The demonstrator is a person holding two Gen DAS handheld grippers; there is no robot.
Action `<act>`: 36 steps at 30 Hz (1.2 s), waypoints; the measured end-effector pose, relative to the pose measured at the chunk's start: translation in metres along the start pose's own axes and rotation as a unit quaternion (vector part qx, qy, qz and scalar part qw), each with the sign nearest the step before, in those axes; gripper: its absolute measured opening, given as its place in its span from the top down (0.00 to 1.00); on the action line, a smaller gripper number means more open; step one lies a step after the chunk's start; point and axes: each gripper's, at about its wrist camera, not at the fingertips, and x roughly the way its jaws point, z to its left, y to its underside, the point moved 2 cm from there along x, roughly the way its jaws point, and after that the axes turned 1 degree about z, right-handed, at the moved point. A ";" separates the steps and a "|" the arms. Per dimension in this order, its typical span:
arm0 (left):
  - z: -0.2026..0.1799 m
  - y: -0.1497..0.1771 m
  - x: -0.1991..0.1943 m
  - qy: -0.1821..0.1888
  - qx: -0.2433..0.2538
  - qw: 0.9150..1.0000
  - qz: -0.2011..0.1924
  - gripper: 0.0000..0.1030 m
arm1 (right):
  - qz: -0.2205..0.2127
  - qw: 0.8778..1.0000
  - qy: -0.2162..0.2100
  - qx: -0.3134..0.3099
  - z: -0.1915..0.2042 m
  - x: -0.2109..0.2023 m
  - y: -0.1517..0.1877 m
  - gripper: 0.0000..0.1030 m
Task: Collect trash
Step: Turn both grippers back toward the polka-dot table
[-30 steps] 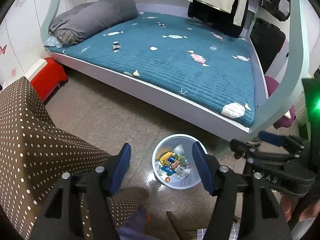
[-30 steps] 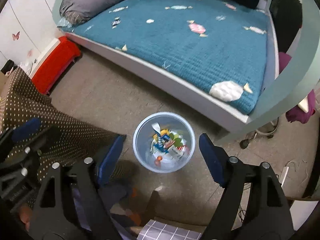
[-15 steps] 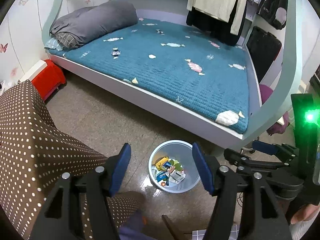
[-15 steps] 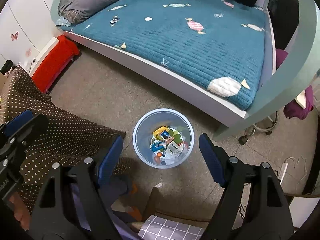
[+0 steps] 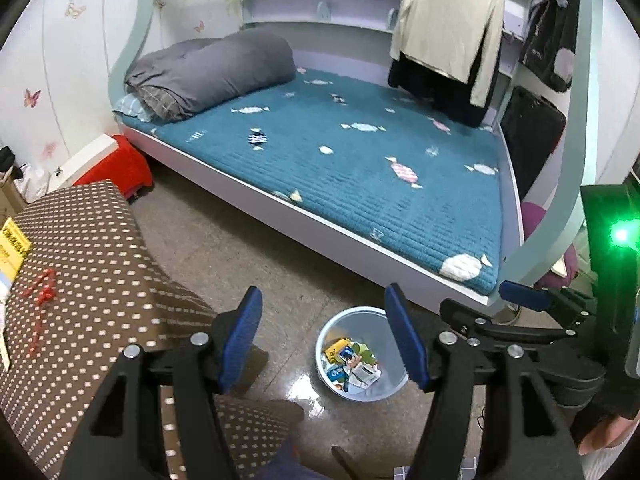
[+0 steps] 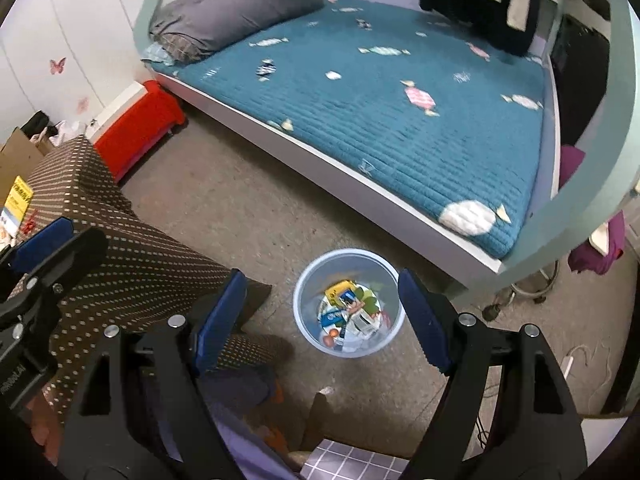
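Observation:
A pale blue trash bin stands on the floor below me, holding several wrappers and cartons. It also shows in the right wrist view with its trash. My left gripper is open and empty, high above the bin. My right gripper is open and empty, also high above it. The right gripper shows at the right edge of the left wrist view. The left gripper shows at the left edge of the right wrist view.
A table with a brown dotted cloth is at the left, with a yellow packet and a red string on it. A bed with a teal mattress lies beyond. A red box stands by the wall.
Both grippers have risen and tilted up, so the bin looks smaller and lower in view and more of the bed, wall and tabletop shows. Both stayed open.

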 end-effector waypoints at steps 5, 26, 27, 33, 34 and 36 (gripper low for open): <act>0.023 0.001 -0.019 -0.013 -0.017 1.000 -0.015 0.39 | -0.013 1.000 -0.011 -0.024 0.028 -0.012 -0.006 0.24; 0.152 0.026 -0.093 -0.097 -0.118 0.987 -0.055 0.34 | -0.029 0.988 -0.063 -0.139 0.167 -0.028 -0.011 0.24; 0.160 0.029 -0.095 -0.103 -0.124 0.986 -0.054 0.34 | -0.029 0.987 -0.066 -0.144 0.173 -0.027 -0.011 0.24; 0.194 0.041 -0.107 -0.130 -0.156 0.978 -0.052 0.32 | -0.022 0.981 -0.084 -0.172 0.210 -0.023 -0.007 0.24; 0.199 0.043 -0.109 -0.134 -0.161 0.976 -0.051 0.32 | -0.021 0.980 -0.086 -0.177 0.215 -0.022 -0.006 0.24; 0.211 0.050 -0.111 -0.142 -0.173 0.974 -0.046 0.31 | -0.020 0.978 -0.090 -0.188 0.229 -0.021 -0.004 0.24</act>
